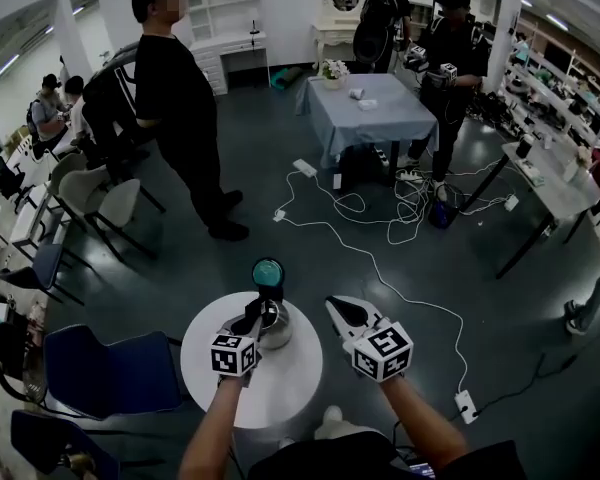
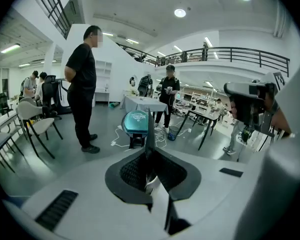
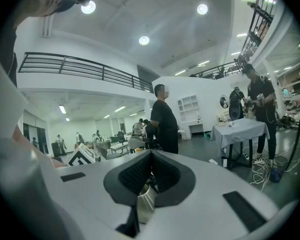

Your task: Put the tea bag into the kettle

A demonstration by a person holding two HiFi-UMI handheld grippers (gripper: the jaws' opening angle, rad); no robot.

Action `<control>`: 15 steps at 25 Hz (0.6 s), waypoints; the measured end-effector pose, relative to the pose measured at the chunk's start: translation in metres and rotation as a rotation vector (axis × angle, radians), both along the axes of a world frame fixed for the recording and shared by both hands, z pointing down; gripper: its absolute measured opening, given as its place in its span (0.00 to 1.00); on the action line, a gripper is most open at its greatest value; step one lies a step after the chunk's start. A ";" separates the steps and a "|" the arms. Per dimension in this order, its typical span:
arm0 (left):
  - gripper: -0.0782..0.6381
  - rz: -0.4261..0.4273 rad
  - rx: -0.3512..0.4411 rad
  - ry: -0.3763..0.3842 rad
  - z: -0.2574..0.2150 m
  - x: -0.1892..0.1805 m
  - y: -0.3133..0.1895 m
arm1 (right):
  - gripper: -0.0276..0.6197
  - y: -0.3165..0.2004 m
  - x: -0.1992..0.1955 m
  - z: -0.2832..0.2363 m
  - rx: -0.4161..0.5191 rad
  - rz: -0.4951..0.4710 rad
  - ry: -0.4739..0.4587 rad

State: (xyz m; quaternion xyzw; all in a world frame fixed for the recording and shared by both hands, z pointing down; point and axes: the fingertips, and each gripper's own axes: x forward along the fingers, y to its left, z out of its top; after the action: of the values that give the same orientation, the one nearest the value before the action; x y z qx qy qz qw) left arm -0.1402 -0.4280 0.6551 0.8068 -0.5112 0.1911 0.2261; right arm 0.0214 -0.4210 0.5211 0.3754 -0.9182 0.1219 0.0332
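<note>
Big open workshop hall, with a small round white table (image 1: 280,393) up front. The kettle (image 1: 278,332) sits on it, teal lid (image 1: 267,276) flipped up. The left gripper (image 1: 259,310) is right over the kettle's mouth with jaws pinched together, and I can't pick out the tea bag anywhere. The right gripper (image 1: 333,304) hangs just beside the kettle, also closed up, nothing in it.

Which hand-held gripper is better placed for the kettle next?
Left: the left hand-held gripper hangs right at the kettle; the right hand-held gripper is off the table edge.
</note>
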 end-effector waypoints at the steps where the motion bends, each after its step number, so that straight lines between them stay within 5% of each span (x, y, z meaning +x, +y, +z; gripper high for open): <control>1: 0.16 0.003 -0.014 -0.008 0.003 -0.001 -0.002 | 0.07 -0.002 -0.001 0.002 -0.003 -0.002 -0.001; 15: 0.16 0.123 -0.144 -0.241 0.051 0.004 -0.009 | 0.07 -0.012 0.005 0.025 -0.054 -0.013 -0.032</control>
State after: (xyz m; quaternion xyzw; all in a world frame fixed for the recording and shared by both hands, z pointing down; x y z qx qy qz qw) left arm -0.1360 -0.4372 0.7060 0.7896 -0.4692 0.3362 0.2082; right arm 0.0267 -0.4328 0.5460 0.3666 -0.9173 0.1525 0.0294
